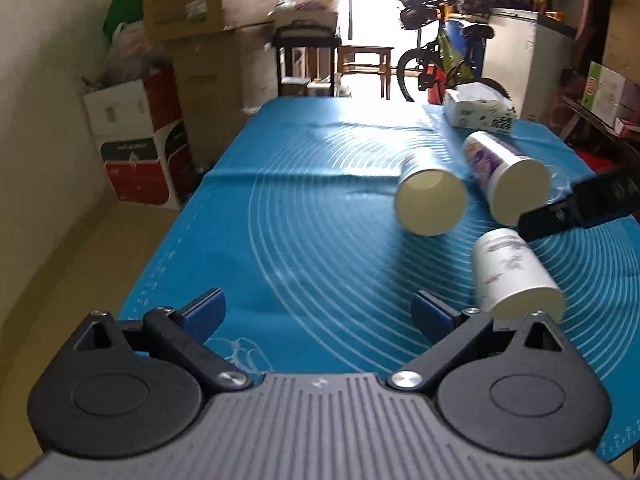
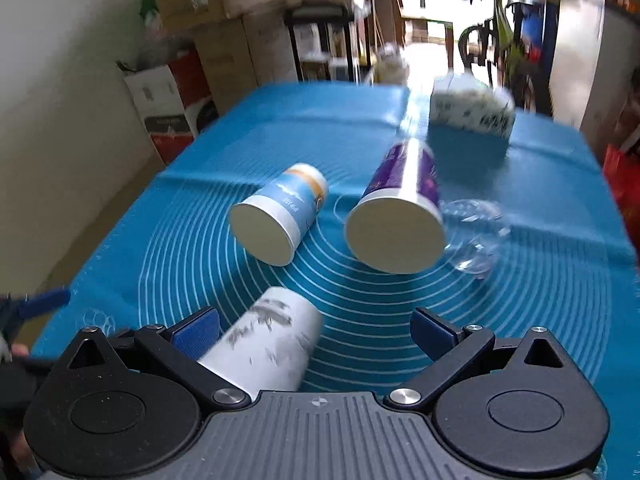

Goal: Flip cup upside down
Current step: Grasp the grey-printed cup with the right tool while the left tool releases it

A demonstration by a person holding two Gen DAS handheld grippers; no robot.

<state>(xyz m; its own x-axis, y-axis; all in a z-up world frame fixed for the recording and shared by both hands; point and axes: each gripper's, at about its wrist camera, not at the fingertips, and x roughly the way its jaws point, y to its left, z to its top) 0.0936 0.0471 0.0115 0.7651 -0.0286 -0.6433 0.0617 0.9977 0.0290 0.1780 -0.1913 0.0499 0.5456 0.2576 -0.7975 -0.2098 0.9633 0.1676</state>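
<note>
Three paper cups lie on their sides on the blue mat (image 1: 280,240). A white cup with grey print (image 2: 268,344) lies between the fingers of my open right gripper (image 2: 316,330), nearer the left finger; it also shows in the left wrist view (image 1: 512,276). A blue-and-white cup (image 2: 280,216) and a purple cup (image 2: 400,216) lie farther out, mouths toward me; in the left wrist view they are the pale cup (image 1: 430,200) and purple cup (image 1: 504,176). My left gripper (image 1: 318,314) is open and empty, left of the cups.
A clear plastic cup (image 2: 476,232) lies beside the purple cup. A tissue pack (image 2: 472,112) sits at the mat's far right. Cardboard boxes (image 1: 180,80) stand along the left wall, a bicycle (image 1: 436,56) beyond the table. The right gripper's body (image 1: 580,204) reaches in from the right.
</note>
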